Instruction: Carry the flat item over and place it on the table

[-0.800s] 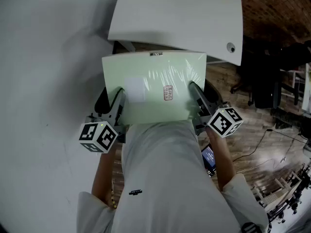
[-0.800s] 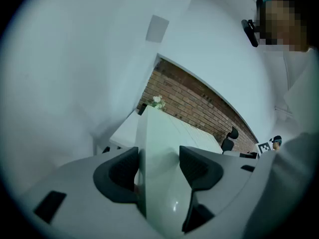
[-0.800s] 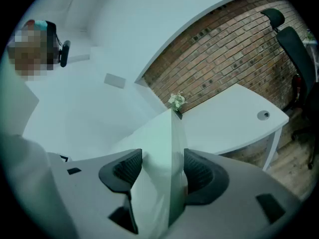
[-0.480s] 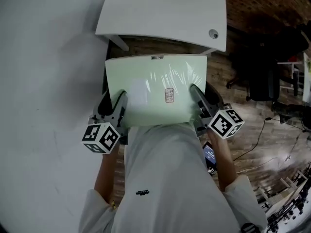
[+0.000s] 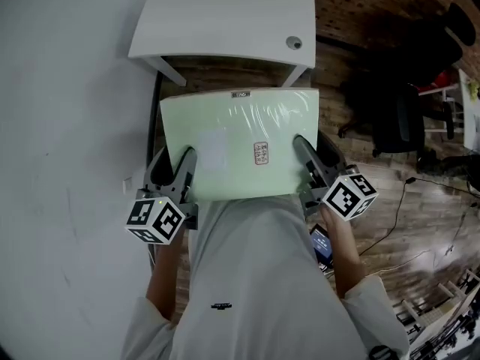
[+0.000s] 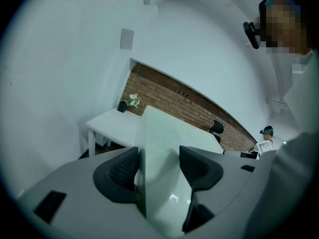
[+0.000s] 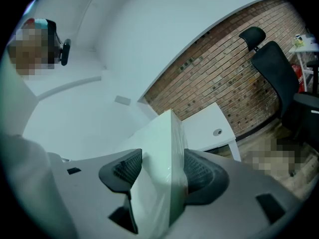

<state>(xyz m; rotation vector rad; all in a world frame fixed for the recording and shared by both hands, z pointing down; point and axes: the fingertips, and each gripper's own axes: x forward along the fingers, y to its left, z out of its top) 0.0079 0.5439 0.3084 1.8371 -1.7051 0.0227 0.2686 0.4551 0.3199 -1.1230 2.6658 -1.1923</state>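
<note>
Two claws clamp the pale green flat item (image 5: 240, 126), one at each near corner. The left claw (image 6: 158, 169) has both pads pressed on the item's left edge, and the right claw (image 7: 160, 169) grips the right edge the same way. Wrapped in clear film with a small label (image 5: 260, 153) on top, the flat item hangs face up just short of the white counter (image 5: 225, 21), over the wooden floor (image 5: 390, 208). A black chair (image 5: 397, 118) stands to the right of the counter.
</note>
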